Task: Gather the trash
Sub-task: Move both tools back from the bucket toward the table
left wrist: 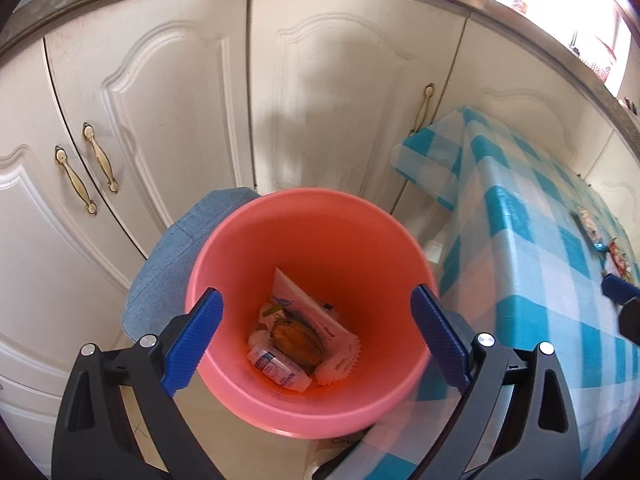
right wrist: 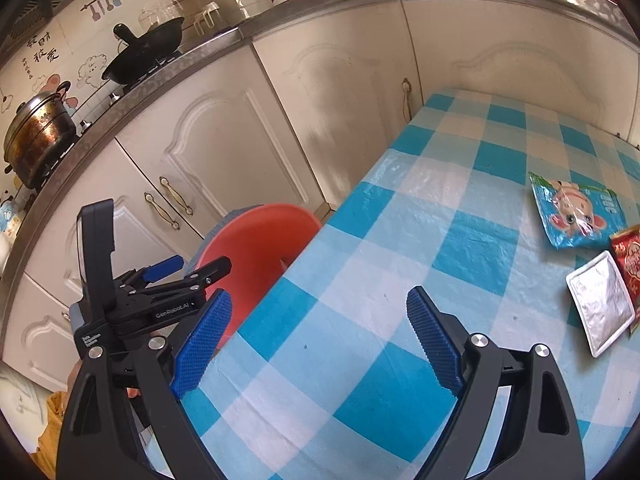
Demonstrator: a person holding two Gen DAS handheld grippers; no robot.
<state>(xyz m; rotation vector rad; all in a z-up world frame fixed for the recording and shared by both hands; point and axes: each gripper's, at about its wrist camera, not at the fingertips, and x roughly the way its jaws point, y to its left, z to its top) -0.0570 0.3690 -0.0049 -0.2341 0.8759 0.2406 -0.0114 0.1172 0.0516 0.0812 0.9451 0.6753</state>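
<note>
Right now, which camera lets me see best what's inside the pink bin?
The left wrist view. It looks straight down into the pink bin, so the wrappers at the bottom show clearly. In the right wrist view the bin is seen from the side, partly hidden behind the table, and its contents are out of sight.

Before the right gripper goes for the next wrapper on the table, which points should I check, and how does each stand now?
1. Right gripper open, nothing between the jaws: ok.
2. Left gripper open, empty over the pink plastic bin: ok.
3. Bin has room above the trash: ok.
4. Silver foil sachet lies flat on the blue checked tablecloth: ok.
5. Sachet free of the red packet: cannot tell.
6. Blue cartoon wrapper in view: ok.
</note>
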